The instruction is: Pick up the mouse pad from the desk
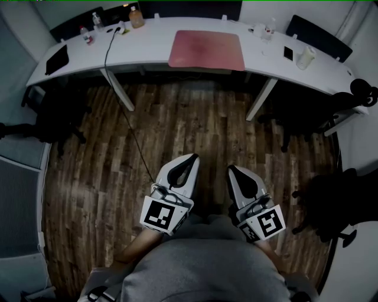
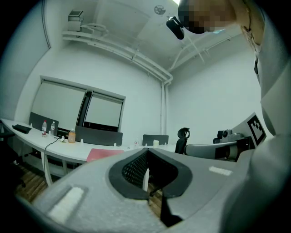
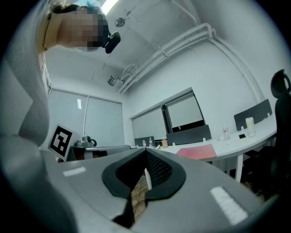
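A red mouse pad [image 1: 207,49] lies flat on the long white desk [image 1: 147,53], near its front edge, far ahead of me. It also shows as a red strip in the left gripper view [image 2: 103,154] and in the right gripper view [image 3: 198,151]. My left gripper [image 1: 194,157] and right gripper [image 1: 230,168] are held side by side over the wooden floor, well short of the desk. Both point level toward it. Each one is shut with nothing between its jaws.
On the desk stand an orange-capped bottle [image 1: 136,17], small bottles [image 1: 88,32], a black tablet [image 1: 56,59], a phone [image 1: 288,53] and a white cup [image 1: 305,58]. A black cable [image 1: 127,112] hangs from the desk to the floor. Dark chairs [image 1: 331,203] stand at both sides.
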`<state>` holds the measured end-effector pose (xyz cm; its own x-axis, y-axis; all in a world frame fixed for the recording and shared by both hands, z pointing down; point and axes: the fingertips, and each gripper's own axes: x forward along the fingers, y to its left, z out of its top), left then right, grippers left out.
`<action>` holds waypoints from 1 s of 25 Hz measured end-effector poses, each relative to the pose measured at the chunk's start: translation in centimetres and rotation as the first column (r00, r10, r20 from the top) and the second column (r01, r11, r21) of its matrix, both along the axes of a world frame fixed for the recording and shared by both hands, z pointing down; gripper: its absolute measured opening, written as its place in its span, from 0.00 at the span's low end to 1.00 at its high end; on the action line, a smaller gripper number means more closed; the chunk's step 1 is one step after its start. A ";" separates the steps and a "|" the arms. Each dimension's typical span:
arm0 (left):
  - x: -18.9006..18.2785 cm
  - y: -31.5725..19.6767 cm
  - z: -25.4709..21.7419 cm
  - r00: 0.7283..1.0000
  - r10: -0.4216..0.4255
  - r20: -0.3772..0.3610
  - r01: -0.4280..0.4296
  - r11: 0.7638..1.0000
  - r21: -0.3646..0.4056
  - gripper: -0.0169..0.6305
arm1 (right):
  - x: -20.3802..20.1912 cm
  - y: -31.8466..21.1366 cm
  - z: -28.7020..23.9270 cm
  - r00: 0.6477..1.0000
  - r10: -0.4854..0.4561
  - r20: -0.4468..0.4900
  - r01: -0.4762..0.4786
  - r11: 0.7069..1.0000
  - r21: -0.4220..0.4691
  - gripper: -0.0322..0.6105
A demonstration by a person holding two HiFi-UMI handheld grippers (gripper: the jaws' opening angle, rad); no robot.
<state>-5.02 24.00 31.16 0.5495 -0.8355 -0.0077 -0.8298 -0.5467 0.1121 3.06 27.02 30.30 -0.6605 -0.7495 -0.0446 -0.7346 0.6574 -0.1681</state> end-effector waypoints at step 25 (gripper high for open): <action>0.3 -6.7 1.3 0.999 0.039 0.011 -0.039 0.999 0.000 0.03 | 2.4 -6.2 2.3 0.992 0.125 0.029 -0.124 0.992 -0.035 0.05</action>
<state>-4.75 17.27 32.43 0.5820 -0.8132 -0.0015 -0.8088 -0.5790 0.1027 5.49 20.78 32.59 -0.5609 -0.8271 -0.0369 -0.8043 0.5550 -0.2123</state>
